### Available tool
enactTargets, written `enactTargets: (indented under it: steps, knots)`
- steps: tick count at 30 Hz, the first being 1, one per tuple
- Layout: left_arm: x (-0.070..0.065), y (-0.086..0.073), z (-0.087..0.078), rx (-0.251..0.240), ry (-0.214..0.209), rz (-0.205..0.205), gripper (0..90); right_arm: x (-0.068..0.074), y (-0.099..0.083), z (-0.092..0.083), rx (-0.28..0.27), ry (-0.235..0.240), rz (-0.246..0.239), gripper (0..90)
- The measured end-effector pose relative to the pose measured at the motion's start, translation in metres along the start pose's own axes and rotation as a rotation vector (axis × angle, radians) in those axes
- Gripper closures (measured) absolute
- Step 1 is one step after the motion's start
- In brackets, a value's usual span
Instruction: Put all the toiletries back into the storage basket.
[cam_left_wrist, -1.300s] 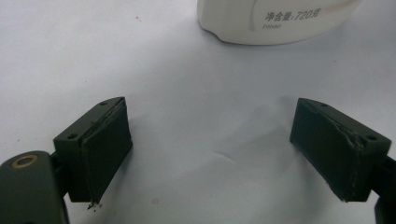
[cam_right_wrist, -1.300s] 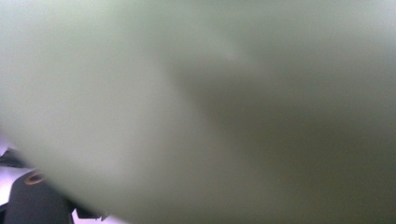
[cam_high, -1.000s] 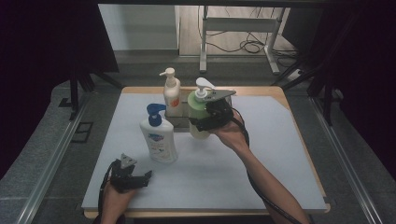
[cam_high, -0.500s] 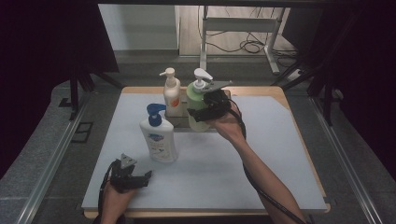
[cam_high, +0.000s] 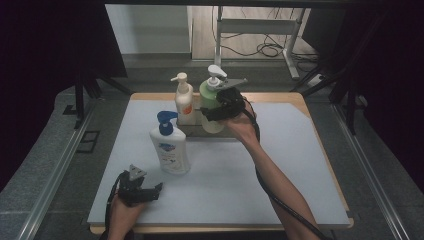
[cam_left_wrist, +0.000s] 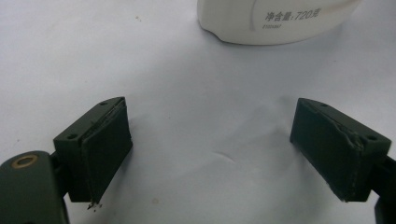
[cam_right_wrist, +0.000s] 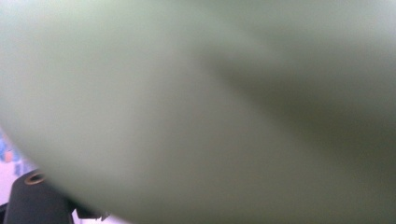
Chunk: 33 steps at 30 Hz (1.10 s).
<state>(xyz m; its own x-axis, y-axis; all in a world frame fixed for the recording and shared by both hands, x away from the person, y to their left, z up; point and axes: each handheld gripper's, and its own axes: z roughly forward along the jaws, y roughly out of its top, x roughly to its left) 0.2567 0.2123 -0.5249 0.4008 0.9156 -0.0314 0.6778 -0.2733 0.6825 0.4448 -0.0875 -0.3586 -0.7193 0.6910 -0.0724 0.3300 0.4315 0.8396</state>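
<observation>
High view: the right gripper (cam_high: 216, 111) clasps the green pump bottle (cam_high: 211, 102) by its body, over the dark tray (cam_high: 196, 132) at the far middle of the table (cam_high: 280, 165); whether the bottle's base touches the tray cannot be told. A cream pump bottle (cam_high: 184, 102) stands in the tray just beside it, and a white bottle with a blue pump (cam_high: 170, 147) stands nearer. The left gripper (cam_high: 150, 192) rests at the near edge; left gripper view: jaws wide apart, nothing between them, white bottle base (cam_left_wrist: 275, 21) ahead
</observation>
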Motion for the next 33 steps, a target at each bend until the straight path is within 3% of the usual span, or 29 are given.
enactTargets:
  steps: [15, 33]
  knots:
    - [0.0, 0.0, 0.0, -0.001, 0.0, -0.001, 11.8, -0.013, 0.011, 0.018, 0.006, -0.038, 0.023, 12.2]
    - [0.0, 0.0, 0.0, 0.0, -0.001, -0.001, 11.8, -0.029, 0.011, 0.041, 0.015, -0.068, 0.047, 12.2]
